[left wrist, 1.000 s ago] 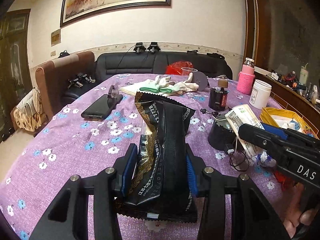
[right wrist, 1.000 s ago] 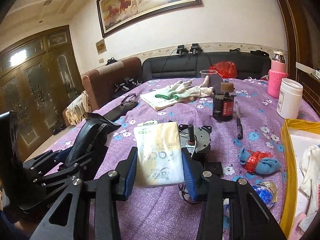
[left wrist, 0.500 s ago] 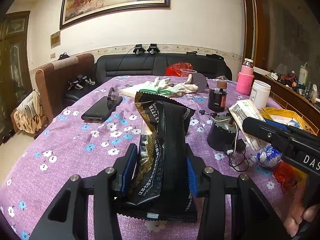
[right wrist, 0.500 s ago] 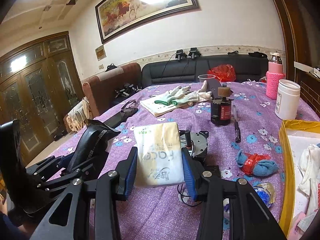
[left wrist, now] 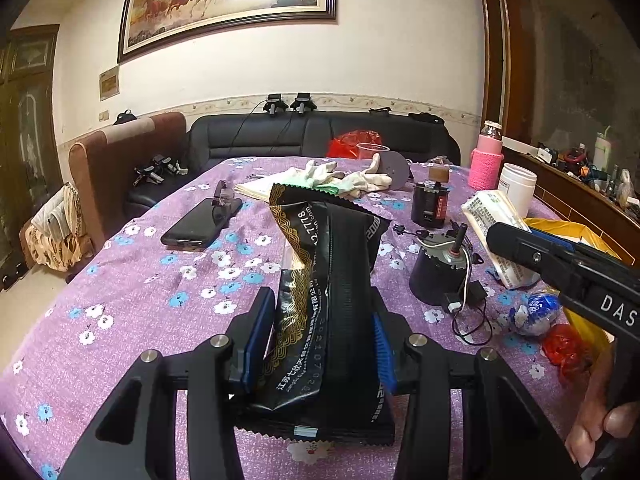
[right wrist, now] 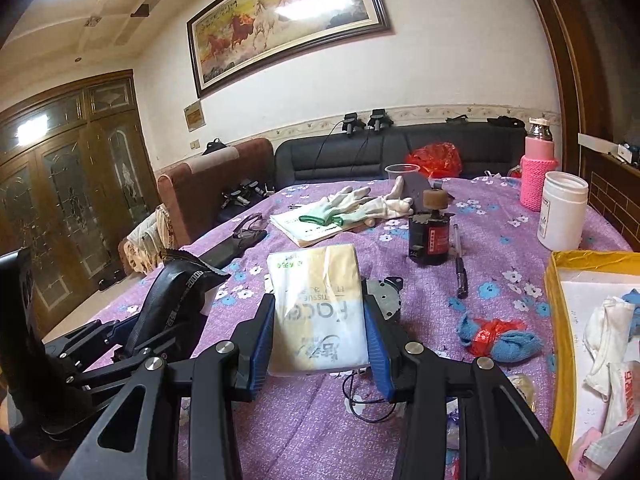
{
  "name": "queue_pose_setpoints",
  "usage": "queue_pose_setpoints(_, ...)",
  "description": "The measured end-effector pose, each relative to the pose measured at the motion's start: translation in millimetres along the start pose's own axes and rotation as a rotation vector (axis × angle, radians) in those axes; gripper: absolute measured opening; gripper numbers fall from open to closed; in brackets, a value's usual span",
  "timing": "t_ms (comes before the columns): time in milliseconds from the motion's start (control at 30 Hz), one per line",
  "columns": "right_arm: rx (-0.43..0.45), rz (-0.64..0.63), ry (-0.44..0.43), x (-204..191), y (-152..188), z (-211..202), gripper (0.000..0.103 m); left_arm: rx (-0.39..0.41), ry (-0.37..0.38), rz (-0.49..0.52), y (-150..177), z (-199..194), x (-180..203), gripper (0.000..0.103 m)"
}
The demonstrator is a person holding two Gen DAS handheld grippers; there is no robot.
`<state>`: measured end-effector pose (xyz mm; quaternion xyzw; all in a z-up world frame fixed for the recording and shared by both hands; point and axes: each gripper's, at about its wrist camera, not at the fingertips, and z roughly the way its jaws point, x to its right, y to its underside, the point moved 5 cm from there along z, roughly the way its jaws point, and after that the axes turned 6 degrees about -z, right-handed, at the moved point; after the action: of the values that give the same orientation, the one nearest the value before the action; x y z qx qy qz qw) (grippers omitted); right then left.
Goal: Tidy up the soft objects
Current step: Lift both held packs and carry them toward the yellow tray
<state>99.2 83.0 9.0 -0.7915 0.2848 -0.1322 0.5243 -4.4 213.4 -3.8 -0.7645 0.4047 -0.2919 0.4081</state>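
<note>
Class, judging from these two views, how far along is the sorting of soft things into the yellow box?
Done: white cloths already lie in the yellow box. In hand: the left gripper clamps a black packet, and the right gripper clamps a tissue pack; neither is over the box yet. Left: the white gloves and the blue-and-red cloth bundle lie on the purple tablecloth.

A table under a purple flowered cloth [right wrist: 304,432] bears gloves [right wrist: 352,204], a phone [left wrist: 202,222], a motor [left wrist: 438,276], a white jar [right wrist: 564,210] and a yellow box [right wrist: 558,320].
</note>
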Motion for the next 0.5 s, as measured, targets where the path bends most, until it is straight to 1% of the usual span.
queue_pose_setpoints(500,0.0,0.01,-0.009,3.1,-0.5,0.7,0.046,-0.011,-0.001,0.0,2.1,3.7,-0.9,0.044)
